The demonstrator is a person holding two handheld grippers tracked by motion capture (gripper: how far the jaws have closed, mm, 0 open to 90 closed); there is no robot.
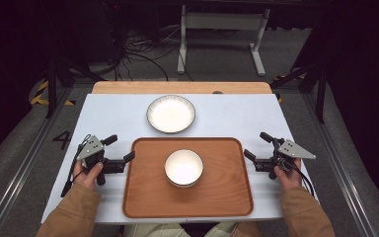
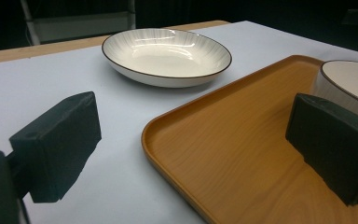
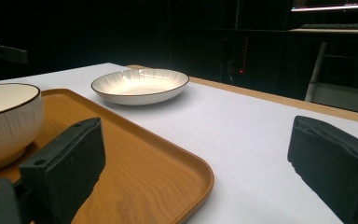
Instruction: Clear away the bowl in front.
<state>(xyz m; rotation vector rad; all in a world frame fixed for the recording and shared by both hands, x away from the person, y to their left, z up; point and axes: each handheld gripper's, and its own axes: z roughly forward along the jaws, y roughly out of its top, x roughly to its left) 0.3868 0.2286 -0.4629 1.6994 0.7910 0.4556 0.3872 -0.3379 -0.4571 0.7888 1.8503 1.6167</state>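
A white bowl (image 1: 183, 168) with a dark rim stands in the middle of a wooden tray (image 1: 217, 192). Behind the tray a shallow white plate (image 1: 170, 113) lies on the white table top. My left gripper (image 1: 122, 148) rests open at the tray's left edge, with its jaws straddling the tray's corner (image 2: 242, 154) and nothing held. The plate (image 2: 168, 56) and the bowl (image 2: 349, 84) lie ahead of it. At the tray's right edge my right gripper (image 1: 255, 145) is open and empty, facing the bowl (image 3: 7, 121), the tray (image 3: 135, 158) and the plate (image 3: 140, 86).
The white table top (image 1: 237, 118) has a wooden strip (image 1: 177, 87) along its far edge. Beyond it are a floor with cables (image 1: 138, 54) and a white frame stand (image 1: 222, 29). Bare table lies either side of the plate.
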